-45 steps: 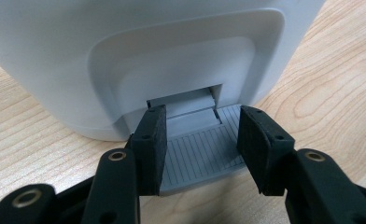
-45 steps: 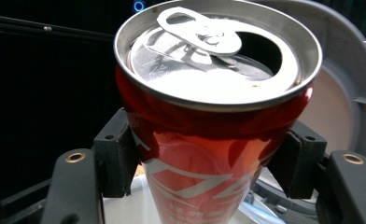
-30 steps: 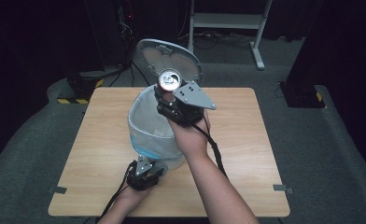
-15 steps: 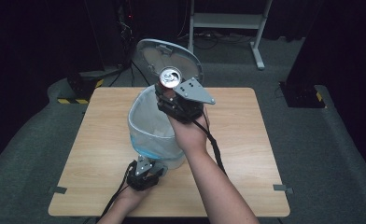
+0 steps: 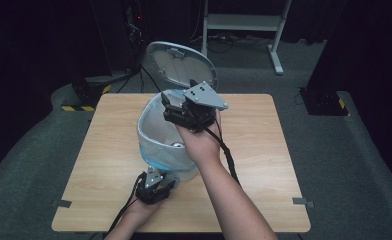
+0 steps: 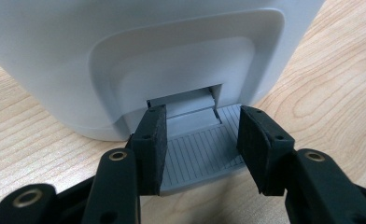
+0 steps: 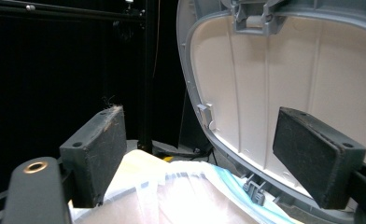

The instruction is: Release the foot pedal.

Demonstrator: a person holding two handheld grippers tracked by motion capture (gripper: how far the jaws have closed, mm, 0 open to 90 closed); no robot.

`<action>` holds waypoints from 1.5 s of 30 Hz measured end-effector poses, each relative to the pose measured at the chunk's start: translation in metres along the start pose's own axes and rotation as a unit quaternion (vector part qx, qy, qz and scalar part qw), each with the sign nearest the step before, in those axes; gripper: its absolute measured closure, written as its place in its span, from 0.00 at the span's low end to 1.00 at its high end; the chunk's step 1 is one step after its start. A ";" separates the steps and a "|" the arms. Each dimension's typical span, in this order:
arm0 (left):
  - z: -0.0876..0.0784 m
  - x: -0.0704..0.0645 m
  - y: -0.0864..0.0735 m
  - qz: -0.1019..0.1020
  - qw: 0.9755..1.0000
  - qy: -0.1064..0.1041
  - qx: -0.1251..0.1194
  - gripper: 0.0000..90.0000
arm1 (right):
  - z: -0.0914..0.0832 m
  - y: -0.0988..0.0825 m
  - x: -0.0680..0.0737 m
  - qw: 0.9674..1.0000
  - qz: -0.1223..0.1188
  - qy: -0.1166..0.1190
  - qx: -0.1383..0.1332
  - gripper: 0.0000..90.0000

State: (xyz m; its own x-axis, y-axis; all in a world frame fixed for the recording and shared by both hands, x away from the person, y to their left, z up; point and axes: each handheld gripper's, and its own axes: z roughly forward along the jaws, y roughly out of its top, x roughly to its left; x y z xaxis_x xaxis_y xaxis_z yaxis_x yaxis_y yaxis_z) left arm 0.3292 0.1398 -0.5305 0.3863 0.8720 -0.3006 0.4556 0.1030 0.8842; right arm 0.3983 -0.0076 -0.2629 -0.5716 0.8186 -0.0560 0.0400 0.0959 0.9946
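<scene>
A white pedal bin (image 5: 156,145) stands near the middle of the wooden bench (image 5: 269,150), its grey-rimmed lid (image 5: 179,62) swung up and back so the pale underside faces the person. A clear liner with a blue edge (image 5: 151,150) is folded over the rim. Down inside the bin lies a drinks can (image 5: 176,145), just its silvery top catching the light.

The right tool (image 5: 176,102) hangs over the mouth of the bin, held from above by the person's right hand (image 5: 199,142). Its jaws have just been opening and now stand apart with nothing between them; in the right gripper view the two black pads frame the raised lid (image 7: 284,84) and the liner (image 7: 181,196) below, touching neither.

The left tool (image 5: 156,181) sits low at the near foot of the bin, close to the bench top. In the left gripper view its jaws sit on either side of the grey ribbed pedal (image 6: 200,149) that juts from the recess in the bin's base (image 6: 125,60). The pads lie against the pedal's side edges, so the tool is clenched on the pedal. The bench (image 6: 330,79) shows its pale grain on both sides.
</scene>
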 end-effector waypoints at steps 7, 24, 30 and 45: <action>0.000 0.000 0.000 -0.002 1.000 0.001 -0.002 0.59 | -0.003 -0.002 0.001 1.000 -0.004 0.000 -0.001 0.21; 0.000 0.000 0.000 0.003 1.000 0.000 0.001 0.59 | -0.028 -0.015 -0.004 1.000 -0.023 -0.006 0.006 0.27; 0.000 0.000 0.000 0.001 1.000 0.001 -0.002 0.59 | -0.043 -0.020 -0.006 1.000 -0.027 -0.005 0.001 0.29; 0.000 0.000 0.000 0.003 1.000 0.001 -0.001 0.59 | -0.087 -0.069 -0.036 0.999 -0.019 -0.017 0.025 0.31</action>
State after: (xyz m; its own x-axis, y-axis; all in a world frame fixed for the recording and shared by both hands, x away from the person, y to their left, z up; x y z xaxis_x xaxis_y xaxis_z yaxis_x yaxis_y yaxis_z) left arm 0.3292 0.1396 -0.5306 0.3865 0.8738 -0.2950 0.4517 0.0996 0.8866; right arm 0.3448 -0.0928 -0.3221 -0.5459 0.8322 -0.0970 0.0608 0.1548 0.9861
